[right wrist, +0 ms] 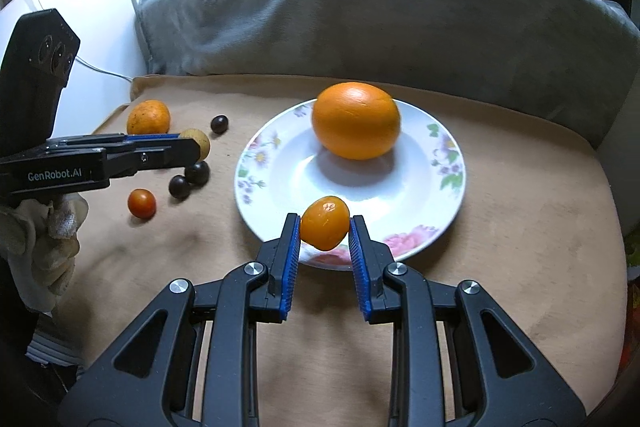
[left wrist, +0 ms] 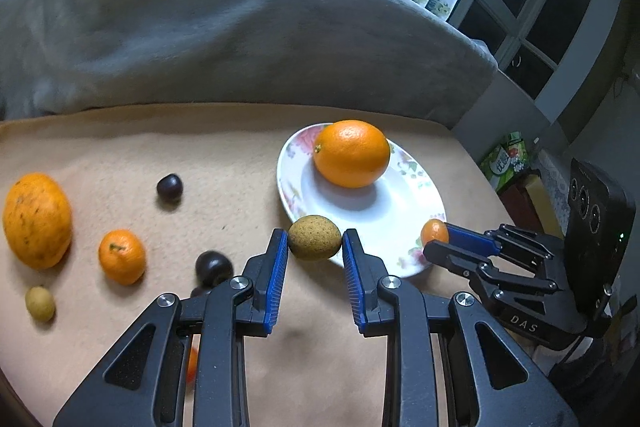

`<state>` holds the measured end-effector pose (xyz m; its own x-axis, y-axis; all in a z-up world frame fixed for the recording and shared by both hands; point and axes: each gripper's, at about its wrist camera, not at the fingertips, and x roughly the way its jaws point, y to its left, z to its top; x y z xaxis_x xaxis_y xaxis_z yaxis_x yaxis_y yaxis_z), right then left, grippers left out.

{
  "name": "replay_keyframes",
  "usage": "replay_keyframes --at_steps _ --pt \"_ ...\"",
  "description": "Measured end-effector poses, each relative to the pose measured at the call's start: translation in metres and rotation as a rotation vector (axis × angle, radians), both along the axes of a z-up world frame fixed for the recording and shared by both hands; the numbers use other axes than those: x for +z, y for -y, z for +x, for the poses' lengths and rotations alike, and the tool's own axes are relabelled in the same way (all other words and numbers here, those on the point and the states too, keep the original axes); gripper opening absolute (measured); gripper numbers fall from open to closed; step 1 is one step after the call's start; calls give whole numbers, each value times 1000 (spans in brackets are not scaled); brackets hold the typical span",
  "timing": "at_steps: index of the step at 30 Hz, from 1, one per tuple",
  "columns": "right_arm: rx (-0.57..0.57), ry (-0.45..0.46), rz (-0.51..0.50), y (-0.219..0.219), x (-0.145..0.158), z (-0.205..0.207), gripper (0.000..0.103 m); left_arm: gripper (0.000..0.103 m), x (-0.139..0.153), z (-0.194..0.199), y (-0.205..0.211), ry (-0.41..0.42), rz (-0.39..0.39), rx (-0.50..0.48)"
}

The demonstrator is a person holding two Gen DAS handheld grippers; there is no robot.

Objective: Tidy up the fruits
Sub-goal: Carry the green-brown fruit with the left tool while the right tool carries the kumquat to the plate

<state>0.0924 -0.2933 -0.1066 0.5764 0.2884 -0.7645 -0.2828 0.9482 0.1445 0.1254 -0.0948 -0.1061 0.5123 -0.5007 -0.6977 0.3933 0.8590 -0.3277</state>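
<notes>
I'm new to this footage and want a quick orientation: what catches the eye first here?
A big orange sits on the floral plate in the middle of the tan cloth. Each tool grips a small fruit near the plate's rim: the left tool a brownish-green fruit, the right tool a small orange fruit.

left wrist: close, down-forward | right wrist: same | shared: plate point(left wrist: 404, 203)

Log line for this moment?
left gripper: shut on brownish fruit | right gripper: shut on small orange fruit | plate: one orange
</notes>
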Motion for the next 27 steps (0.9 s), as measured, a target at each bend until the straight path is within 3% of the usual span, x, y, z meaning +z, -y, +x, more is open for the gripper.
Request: replay_keyframes --at_steps 20,22,24,27 --pt "-13 8 -19 8 -1 4 26 27 0 15 27 6 34 -15" --pt "-14 9 -17 9 -1 4 31 28 1 15 28 10 35 -15" --pt "-20 23 -17 10 1 2 56 35 2 15 29 15 34 -15" --pt "-17 36 -21 9 4 0 60 38 4 15 30 23 37 -12"
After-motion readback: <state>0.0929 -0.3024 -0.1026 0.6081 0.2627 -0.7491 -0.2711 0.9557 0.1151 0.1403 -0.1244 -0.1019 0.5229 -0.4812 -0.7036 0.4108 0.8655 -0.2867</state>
